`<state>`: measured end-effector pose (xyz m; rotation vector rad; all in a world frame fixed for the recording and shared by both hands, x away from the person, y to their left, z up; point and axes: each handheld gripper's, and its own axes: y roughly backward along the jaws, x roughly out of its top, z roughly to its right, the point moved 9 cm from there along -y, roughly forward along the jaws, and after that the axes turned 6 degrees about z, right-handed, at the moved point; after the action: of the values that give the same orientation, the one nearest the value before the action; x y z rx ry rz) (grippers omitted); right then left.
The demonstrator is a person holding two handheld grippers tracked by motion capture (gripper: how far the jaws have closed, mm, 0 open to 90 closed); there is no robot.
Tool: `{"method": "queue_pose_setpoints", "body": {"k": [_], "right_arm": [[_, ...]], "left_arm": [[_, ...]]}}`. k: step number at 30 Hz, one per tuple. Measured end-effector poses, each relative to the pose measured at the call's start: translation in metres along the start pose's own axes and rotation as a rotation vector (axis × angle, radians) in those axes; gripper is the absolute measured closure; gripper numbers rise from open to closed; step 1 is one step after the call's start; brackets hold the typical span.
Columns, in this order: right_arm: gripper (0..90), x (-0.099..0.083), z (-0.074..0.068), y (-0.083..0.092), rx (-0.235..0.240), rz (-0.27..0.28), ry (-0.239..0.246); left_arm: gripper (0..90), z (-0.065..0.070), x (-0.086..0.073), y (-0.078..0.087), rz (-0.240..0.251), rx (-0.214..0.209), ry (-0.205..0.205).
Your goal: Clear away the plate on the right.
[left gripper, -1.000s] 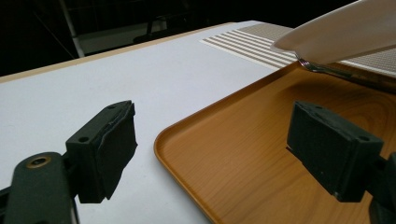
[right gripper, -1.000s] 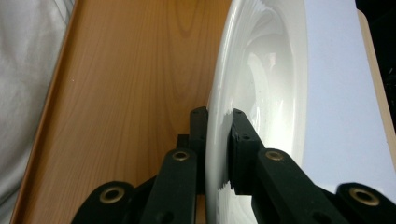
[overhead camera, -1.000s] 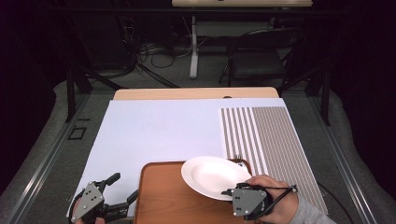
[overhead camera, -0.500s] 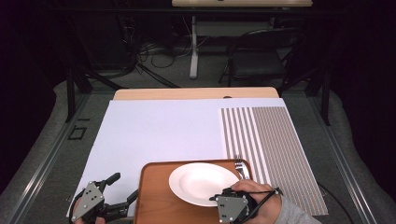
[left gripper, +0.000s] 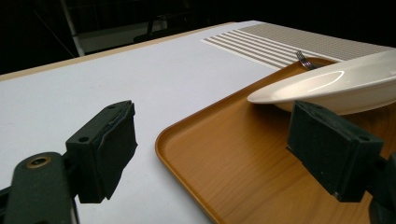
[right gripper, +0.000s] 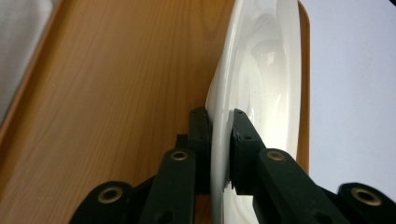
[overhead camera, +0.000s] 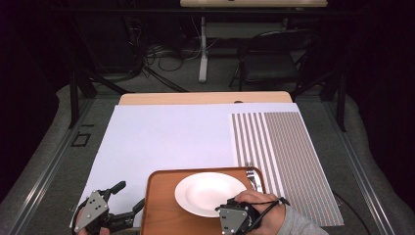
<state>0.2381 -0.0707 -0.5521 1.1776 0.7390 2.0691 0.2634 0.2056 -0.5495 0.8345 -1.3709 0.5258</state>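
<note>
At the near edge of the table, the right gripper [overhead camera: 234, 216] was clamped on the near rim of the white plate [overhead camera: 208, 192]; in the right gripper view its jaws pinched that rim from above and below, with only the thickness of the porcelain between them. Compared with a second before, the plate had come in from the tray's far right corner, where it overhung the striped placemat [overhead camera: 284, 161], to the middle of the wooden tray [overhead camera: 161, 205], and it had sunk lower. That suggested the carry was nearly over and the plate was about to be set down; whether its foot already touched the wood could not be told.

The plate was round, so it had no long axis; it faced up, with its far side slightly raised as seen from the left gripper view.

At the tray's near left corner, the left gripper [overhead camera: 128, 200] sat wide open over the white sheet, holding nothing. Beyond the plate, a fork [overhead camera: 251, 177] lay along the tray's right edge.
</note>
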Motion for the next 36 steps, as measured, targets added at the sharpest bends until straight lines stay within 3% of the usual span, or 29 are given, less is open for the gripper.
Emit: {"method": "queue_pose_setpoints", "body": {"k": [15, 18, 20, 21, 23, 26, 28, 29, 36], "right_arm": [[81.9, -0.001, -0.008, -0.007, 0.001, 0.01, -0.001], [79.7, -0.002, -0.014, -0.009, 0.014, 0.011, -0.028], [77.9, -0.001, -0.017, -0.012, 0.027, 0.016, -0.002], [77.1, -0.002, -0.021, -0.013, 0.034, 0.01, -0.027], [76.7, -0.002, -0.023, -0.015, 0.048, 0.012, -0.008], [75.9, -0.003, -0.028, -0.018, 0.042, 0.013, -0.034], [74.5, -0.003, -0.029, -0.019, 0.044, 0.013, -0.016], [73.7, -0.004, -0.031, -0.02, 0.045, 0.009, -0.035], [69.2, -0.005, -0.041, -0.026, 0.047, -0.001, -0.03]], "left_arm": [[15.8, -0.001, 0.0, -0.001, 0.001, 0.003, 0.006], [15.8, -0.001, 0.0, -0.002, -0.003, 0.001, 0.002], [15.8, -0.001, -0.001, -0.003, -0.008, 0.002, 0.002], [15.8, -0.001, -0.001, -0.003, -0.009, 0.002, 0.004], [15.8, -0.001, -0.001, -0.003, -0.011, 0.002, 0.004], [15.8, -0.001, -0.001, -0.003, -0.011, 0.0, 0.004], [15.8, 0.0, -0.001, -0.003, -0.009, 0.002, 0.004], [15.8, 0.0, -0.001, -0.003, -0.01, 0.002, 0.004], [15.8, -0.001, -0.001, -0.003, -0.01, 0.006, 0.007]]}}
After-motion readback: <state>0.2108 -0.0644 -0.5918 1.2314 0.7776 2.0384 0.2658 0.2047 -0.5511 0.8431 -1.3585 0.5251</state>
